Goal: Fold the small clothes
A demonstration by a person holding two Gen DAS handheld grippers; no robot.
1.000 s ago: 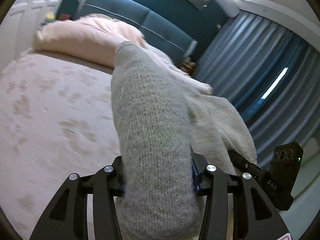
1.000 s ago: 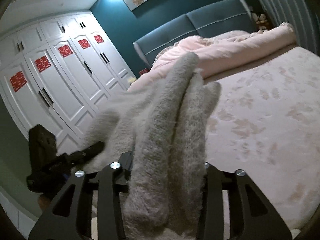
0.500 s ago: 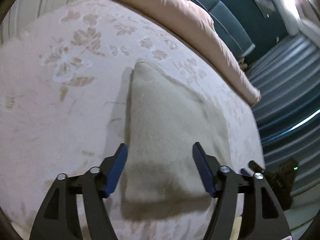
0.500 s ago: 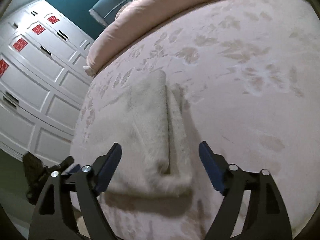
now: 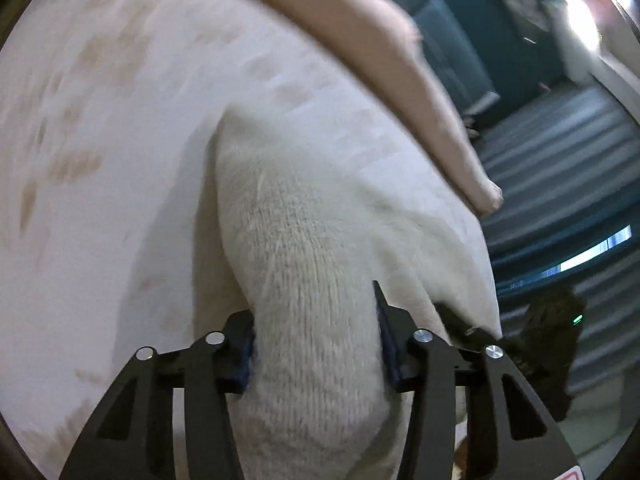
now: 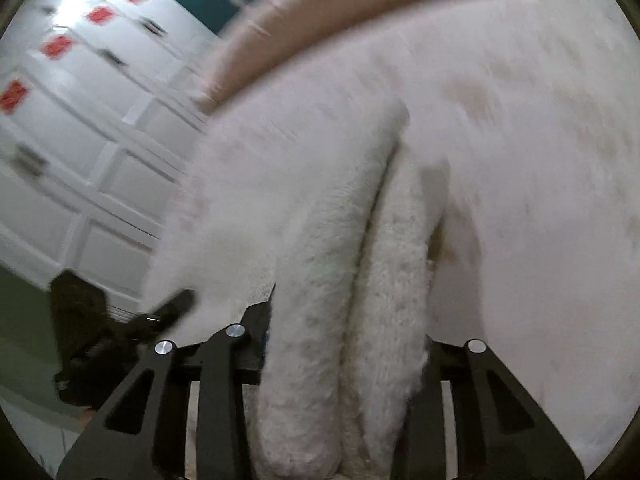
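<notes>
Fingers of the left gripper (image 5: 316, 354) clamp one end of a cream knit garment (image 5: 304, 248); those of the right gripper (image 6: 344, 344) pinch its doubled, fluffy end, lifting it above the near edge of the bed (image 5: 100, 160). At least one fold appears made, with setting down or further folding seemingly left. A pink duvet (image 5: 360, 40) lies beyond.

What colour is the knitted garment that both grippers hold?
Off-white, cream knitted garment; it shows best in the left wrist view.
</notes>
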